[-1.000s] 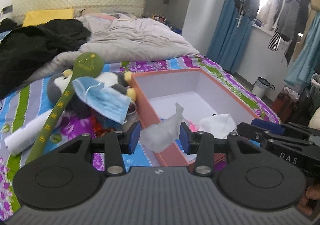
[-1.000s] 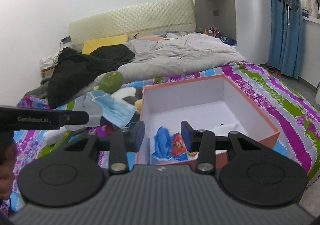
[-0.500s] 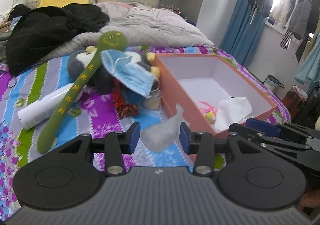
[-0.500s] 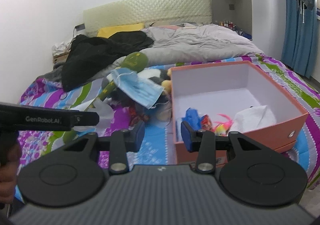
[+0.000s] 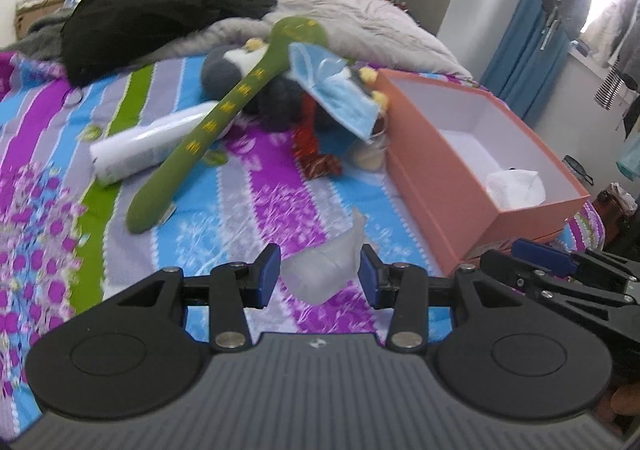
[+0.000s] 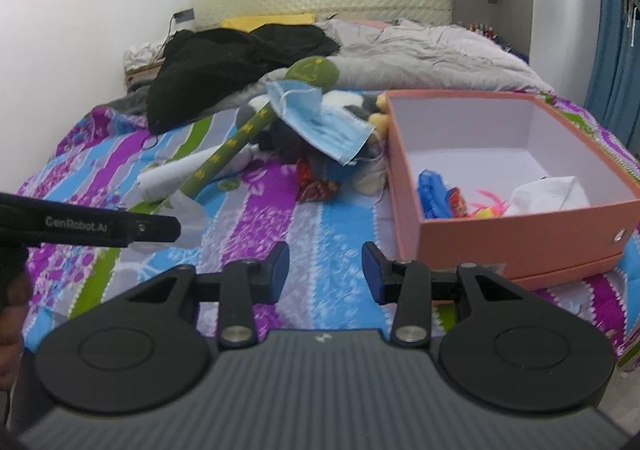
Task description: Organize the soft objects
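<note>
- Bed with striped floral sheet (image 5: pixel 256 218) fills both views; everything lies on it.
- Grey duvet (image 6: pixel 432 50) bunched at the head end, black clothes (image 5: pixel 160 6) piled just beside it.
- Orange box (image 6: pixel 520 234) open, white inside, on the right side of the sheet. Inside: white tissue (image 6: pixel 548 192), blue item (image 6: pixel 432 196), red packet (image 6: pixel 458 202), pink bits (image 6: pixel 490 204) along the near wall.
- Green plush snake (image 5: pixel 224 118) lies diagonally, head end propped on the penguin plush (image 5: pixel 236 66), tail toward the camera.
- Penguin plush partly covered by blue face mask (image 5: pixel 340 94), draped over it, just left of the box.
- White roll (image 5: pixel 148 146) under/behind the snake, touching it.
- Red wrapper (image 5: pixel 316 158) on the sheet in front of the penguin, near the box corner.
- Left gripper (image 5: pixel 318 276): fingers partly spread around a translucent crumpled plastic bag (image 5: pixel 324 266); bag touches the right pad, left pad contact unclear in blur. Hangs over the sheet, left of the box, apart from it.
- Right gripper (image 6: pixel 326 270): fingers spread, nothing between them, over the sheet just left of the box's near corner.
- From the right wrist view, the left gripper shows at left edge with the bag at its tip.
</note>
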The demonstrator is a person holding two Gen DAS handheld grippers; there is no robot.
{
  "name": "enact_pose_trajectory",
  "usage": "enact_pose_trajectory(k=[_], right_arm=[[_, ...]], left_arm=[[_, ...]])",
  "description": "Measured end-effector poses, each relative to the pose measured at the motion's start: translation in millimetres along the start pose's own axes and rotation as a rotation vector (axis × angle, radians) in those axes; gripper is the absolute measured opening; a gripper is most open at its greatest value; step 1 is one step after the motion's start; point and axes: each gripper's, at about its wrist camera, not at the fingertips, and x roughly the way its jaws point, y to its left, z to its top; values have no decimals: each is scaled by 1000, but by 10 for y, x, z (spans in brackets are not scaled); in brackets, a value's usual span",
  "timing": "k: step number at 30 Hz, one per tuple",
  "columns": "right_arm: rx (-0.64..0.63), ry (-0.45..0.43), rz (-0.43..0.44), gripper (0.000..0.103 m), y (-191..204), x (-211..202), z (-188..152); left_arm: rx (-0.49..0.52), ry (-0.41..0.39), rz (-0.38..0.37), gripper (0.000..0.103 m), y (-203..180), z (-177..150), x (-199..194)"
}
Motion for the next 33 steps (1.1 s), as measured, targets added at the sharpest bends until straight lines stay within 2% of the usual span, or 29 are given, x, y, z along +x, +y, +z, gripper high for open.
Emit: enact_pose_trajectory(k=[7, 14, 21, 27, 33], right_arm=[[-18, 45, 25, 43, 137, 244, -72], [-24, 99, 23, 43, 145, 657, -48], [-14, 135, 3, 43, 79, 1148, 9], [-18, 158, 5, 43, 23, 1586, 94], [-26, 135, 26, 43, 4, 1990, 260]], left_arm=[[-39, 42, 20, 48, 217, -91, 297], [-50, 75, 18, 48, 368, -7, 739], [-63, 94, 8, 48, 458, 203, 1233], [-74, 81, -9, 48, 555, 503, 1622], [-49, 75, -32, 48, 562, 771, 1958]])
